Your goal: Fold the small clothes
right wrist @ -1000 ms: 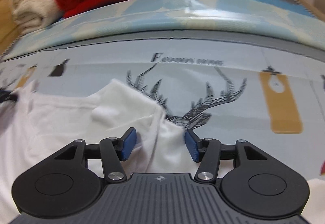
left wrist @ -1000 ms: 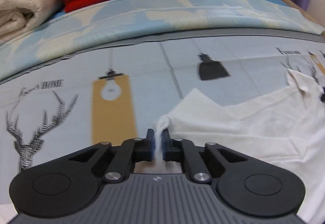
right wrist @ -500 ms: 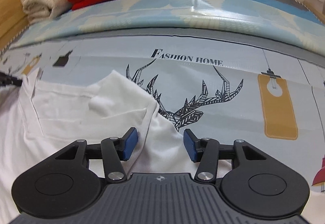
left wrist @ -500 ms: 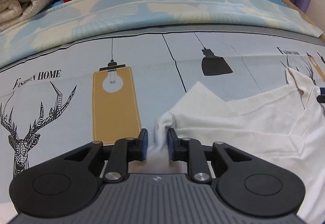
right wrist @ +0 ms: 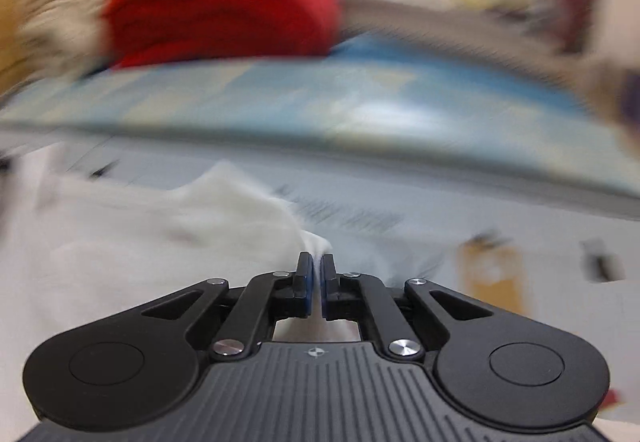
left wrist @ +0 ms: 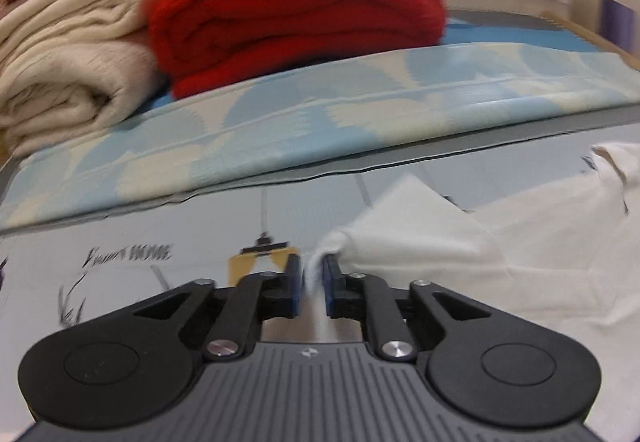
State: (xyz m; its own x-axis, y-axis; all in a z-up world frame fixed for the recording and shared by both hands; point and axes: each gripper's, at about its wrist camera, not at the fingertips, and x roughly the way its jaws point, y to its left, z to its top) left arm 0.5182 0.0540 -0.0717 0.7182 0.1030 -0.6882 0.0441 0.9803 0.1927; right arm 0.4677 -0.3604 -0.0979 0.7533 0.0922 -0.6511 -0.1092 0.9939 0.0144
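A small white shirt point(left wrist: 500, 242) lies on a pale printed bed sheet point(left wrist: 120, 238). In the left wrist view its left corner bunches up between the blue pads of my left gripper point(left wrist: 311, 274), whose jaws are closing on the fabric. The right wrist view is badly blurred. There the same white shirt point(right wrist: 140, 242) spreads to the left, and my right gripper point(right wrist: 317, 270) is shut on a pinched fold at its right edge. Both pinched parts are raised off the sheet.
Behind the shirt runs a folded light-blue patterned quilt point(left wrist: 320, 121). On it rest a folded red blanket point(left wrist: 296, 13) and cream blankets point(left wrist: 68, 61) at the left. The red blanket point(right wrist: 220, 9) also shows blurred in the right wrist view.
The right gripper has shut on the shirt's edge, where it stood open around it before. Both grippers have risen and tilted up, so the blankets fill more of each view.
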